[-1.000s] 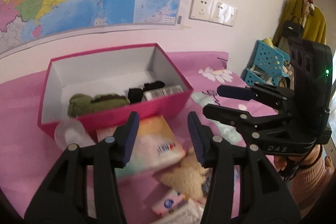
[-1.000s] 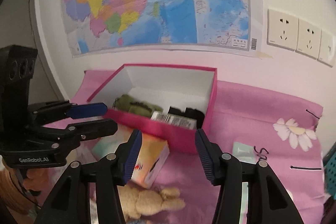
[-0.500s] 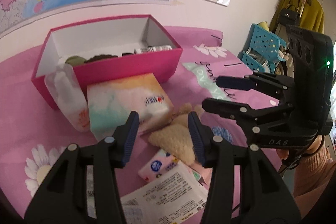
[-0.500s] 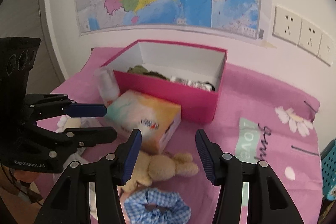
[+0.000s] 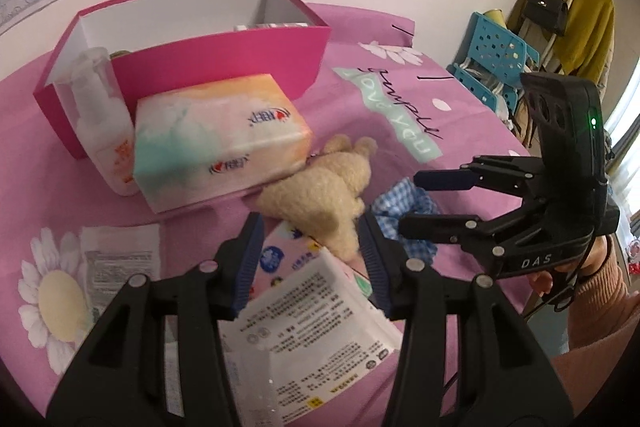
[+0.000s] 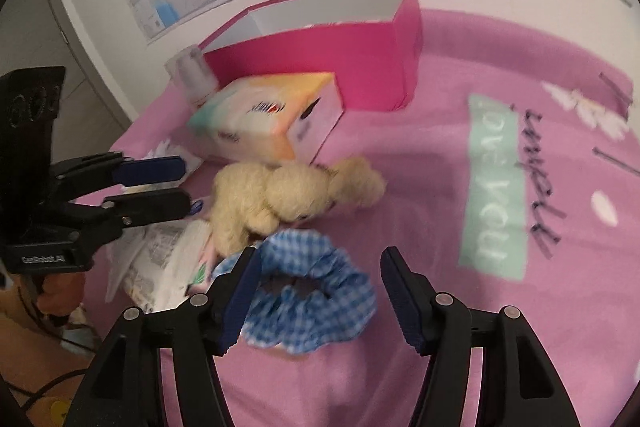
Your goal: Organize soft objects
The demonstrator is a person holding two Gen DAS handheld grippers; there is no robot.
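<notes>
Left tool [image 5: 310, 249]: released, jaws apart over the plush [image 5: 320, 193] and a printed pack [image 5: 316, 311]; pads clear of both.
Right tool [image 6: 320, 281]: jaws opening, nothing gripped; scrunchie [image 6: 316, 291] lies between them on the bed [image 6: 460, 307].
Plush: just behind the scrunchie, touching the tissue pack [image 6: 268, 119].
Box [image 6: 352, 59]: behind the tissue pack, open.
Bottle [image 5: 100, 115]: against the box front.
</notes>
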